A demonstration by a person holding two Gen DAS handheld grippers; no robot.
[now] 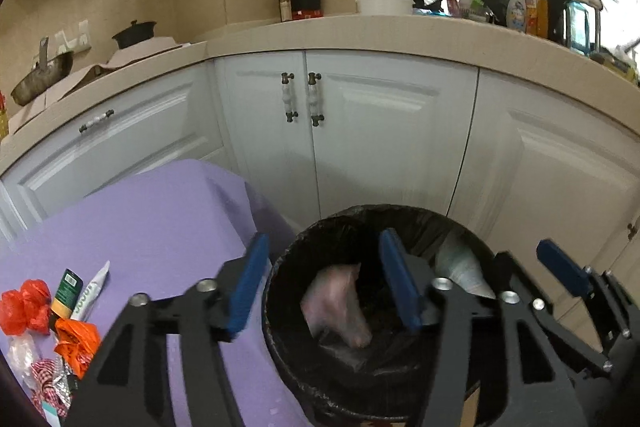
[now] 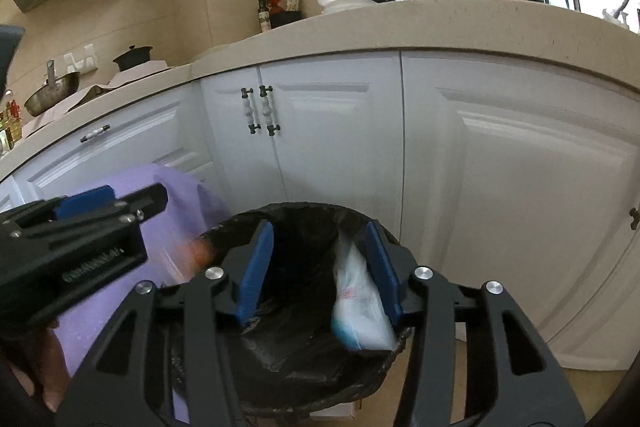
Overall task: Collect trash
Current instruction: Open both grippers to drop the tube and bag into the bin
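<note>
- The left gripper (image 1: 324, 283) hangs over the mouth of the bin (image 1: 280, 267), its jaws spread wide with nothing between them.
- A pale pink crumpled bag (image 1: 340, 311) shows, blurred, inside the bin between the left gripper's blue pads; whether it is resting on the bottom or in the air cannot be told.
- The right gripper (image 2: 320, 267) hangs over the same bin (image 2: 304, 367), jaws also spread and holding nothing.
- A white and blue plastic packet (image 2: 358, 303) is inside the bin, just beside the right gripper's right pad and leaning toward the bin wall; it is blurred, so contact with the pad cannot be told.
- The same packet appears in the left wrist view as a white shape (image 1: 460, 267) at the far right side of the bin.
- The bin is lined with a black bag and stands on the floor just beside the bench (image 1: 160, 227), which has a purple cover.
- More trash lies at the near left end of the bench: a red bag (image 1: 24, 307), an orange wrapper (image 1: 76, 343), a dark green tube (image 1: 66, 291), a white tube (image 1: 94, 291) and a red-checked wrapper (image 1: 48, 375), all close together.
- In the right wrist view the left gripper (image 2: 92, 219) shows at the left edge, above the purple cover.
- White cabinets (image 1: 380, 131) under a beige kitchen counter (image 1: 360, 31) stand behind the bin.
</note>
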